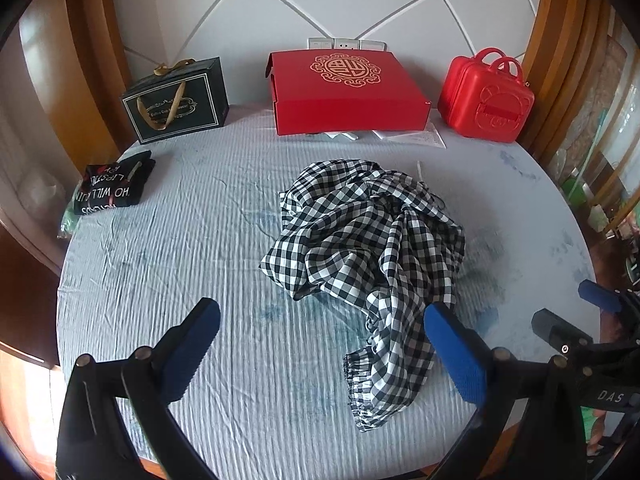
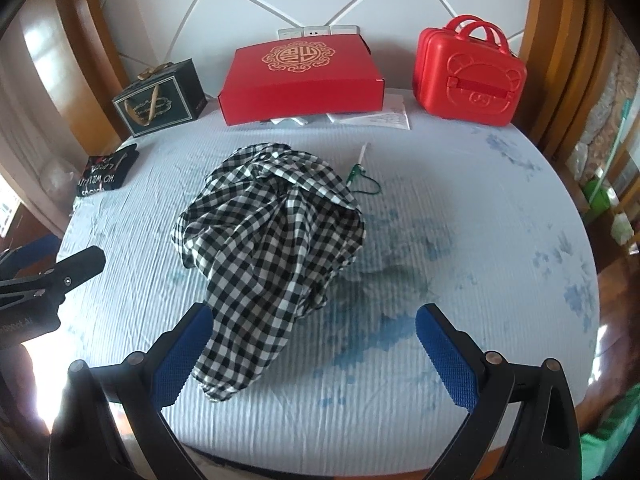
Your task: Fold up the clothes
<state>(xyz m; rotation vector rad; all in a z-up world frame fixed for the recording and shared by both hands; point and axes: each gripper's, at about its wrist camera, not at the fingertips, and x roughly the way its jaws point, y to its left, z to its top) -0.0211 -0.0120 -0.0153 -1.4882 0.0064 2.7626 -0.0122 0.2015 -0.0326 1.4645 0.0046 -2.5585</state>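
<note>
A crumpled black-and-white checked garment [image 1: 368, 248] lies in a heap in the middle of the round table with the pale blue cloth [image 1: 168, 264]. It also shows in the right wrist view [image 2: 272, 240]. A ruffled hem [image 1: 360, 372] trails toward the front. My left gripper [image 1: 324, 340] is open and empty, above the near table edge, with the hem between its fingers. My right gripper [image 2: 314, 344] is open and empty, just in front of the heap; its left finger [image 2: 184, 352] is beside the cloth's near end.
A folded black garment with lettering [image 1: 108, 188] lies at the left edge. At the back stand a dark gift bag [image 1: 176, 100], a red flat box [image 1: 340, 88] and a red small case [image 1: 486, 96]. Papers [image 2: 376, 114] and a green cord [image 2: 362, 176] lie behind the heap.
</note>
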